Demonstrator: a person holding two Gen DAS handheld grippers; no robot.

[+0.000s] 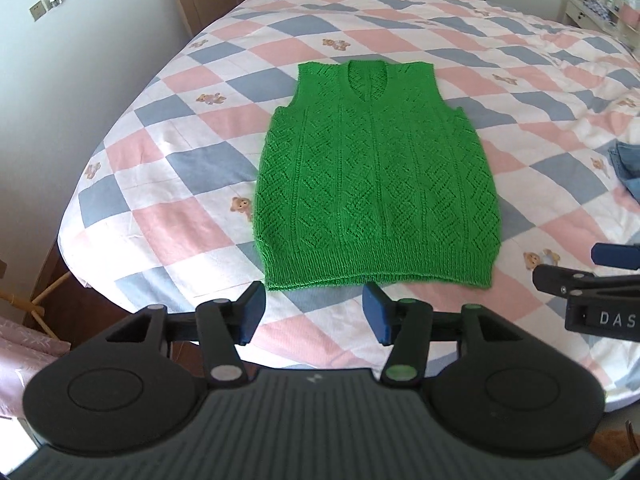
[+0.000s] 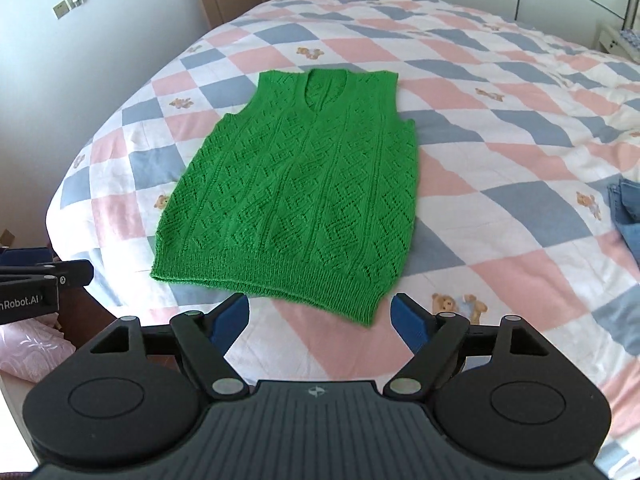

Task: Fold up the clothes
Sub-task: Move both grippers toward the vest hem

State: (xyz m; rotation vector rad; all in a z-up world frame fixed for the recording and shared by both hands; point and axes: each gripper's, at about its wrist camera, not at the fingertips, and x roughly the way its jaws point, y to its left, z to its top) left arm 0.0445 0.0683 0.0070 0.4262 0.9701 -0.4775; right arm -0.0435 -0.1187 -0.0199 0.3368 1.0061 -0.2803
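A green knitted sleeveless vest (image 1: 376, 176) lies flat and spread out on the bed, neck away from me, hem towards me. It also shows in the right wrist view (image 2: 296, 196). My left gripper (image 1: 314, 314) is open and empty, hovering just short of the hem, near its left half. My right gripper (image 2: 320, 318) is open and empty, just short of the hem's right corner. The right gripper also shows at the right edge of the left wrist view (image 1: 592, 276), and the left gripper at the left edge of the right wrist view (image 2: 44, 276).
The bed has a pink, blue and white checked quilt (image 1: 192, 216) with small bear prints. Blue denim clothing (image 2: 628, 216) lies at the bed's right side. The bed's near left edge (image 1: 76, 268) drops to the floor. A wall and furniture stand behind.
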